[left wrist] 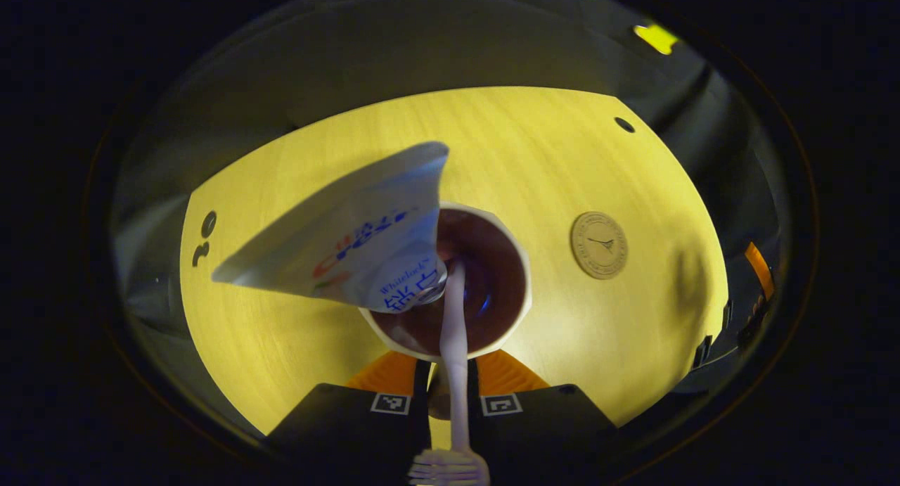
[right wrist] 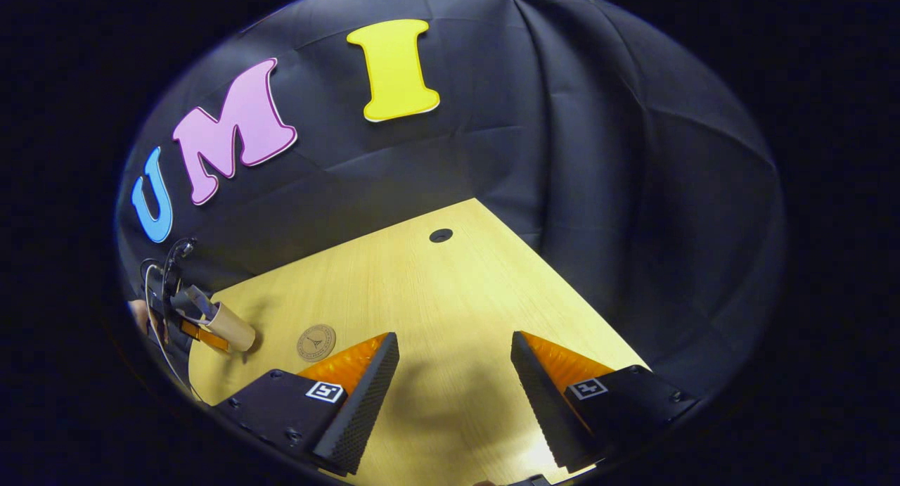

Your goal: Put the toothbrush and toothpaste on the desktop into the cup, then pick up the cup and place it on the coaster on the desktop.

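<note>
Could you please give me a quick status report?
Left tool shut on white toothbrush, lowering into brown-lined paper cup. Toothpaste tube inside. Right tool open, empty.

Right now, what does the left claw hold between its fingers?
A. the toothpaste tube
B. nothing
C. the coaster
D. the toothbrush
D: in the left gripper view the left claw is closed on the white toothbrush, whose far end dips into the cup beside the toothpaste tube.

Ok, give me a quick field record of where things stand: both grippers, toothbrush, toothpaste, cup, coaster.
left gripper: shut on toothbrush, handle end lowered into the cup
toothpaste: already in cup, leaning out over the rim
cup: upright on desktop, off the coaster
coaster: bare, beside the cup
right gripper: open, holding nothing, above the desktop
</note>
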Motion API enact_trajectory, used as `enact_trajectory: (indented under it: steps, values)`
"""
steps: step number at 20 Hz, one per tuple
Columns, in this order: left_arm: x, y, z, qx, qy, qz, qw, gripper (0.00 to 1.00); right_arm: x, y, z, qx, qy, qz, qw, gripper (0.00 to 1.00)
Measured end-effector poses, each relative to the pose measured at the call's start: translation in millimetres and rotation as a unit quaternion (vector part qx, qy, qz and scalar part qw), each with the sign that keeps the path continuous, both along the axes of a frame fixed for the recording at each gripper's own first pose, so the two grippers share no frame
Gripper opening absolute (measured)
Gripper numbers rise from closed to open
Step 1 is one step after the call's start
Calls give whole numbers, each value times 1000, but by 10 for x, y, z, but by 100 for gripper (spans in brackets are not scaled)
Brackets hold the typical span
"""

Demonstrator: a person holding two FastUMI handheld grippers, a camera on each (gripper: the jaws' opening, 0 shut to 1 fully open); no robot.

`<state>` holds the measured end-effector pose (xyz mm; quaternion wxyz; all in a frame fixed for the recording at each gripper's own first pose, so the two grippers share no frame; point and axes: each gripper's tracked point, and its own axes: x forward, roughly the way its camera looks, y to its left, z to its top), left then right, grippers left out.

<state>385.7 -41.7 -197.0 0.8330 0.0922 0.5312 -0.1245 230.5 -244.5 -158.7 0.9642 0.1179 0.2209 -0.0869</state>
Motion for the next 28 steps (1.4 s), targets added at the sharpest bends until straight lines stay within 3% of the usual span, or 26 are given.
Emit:
enact_trajectory:
  steps: [6, 15, 16, 17, 21, 28]
  values:
    - [2, -791, 55, -3, 2, -86, 996, 22, -234, -255, 52, -6, -6, -28, 1000, 99]
    - [92, -1577, -114, 19, 19, -166, 986, 22, -775, -729, 12, 0, -4, -97, 995, 99]
    - [92, -1639, -137, 21, 21, -171, 985, 27, -832, -773, -11, 4, -2, -105, 994, 99]
    - [89, -1681, -158, 24, 23, -175, 984, 22, -892, -810, -24, 8, 0, -112, 994, 99]
    - [94, -1752, -237, 38, 28, -174, 984, 22, -1063, -933, -96, 9, 6, -133, 991, 99]
    - [96, -1740, -276, 47, 32, -166, 984, 24, -1081, -919, -139, 12, 11, -125, 992, 99]
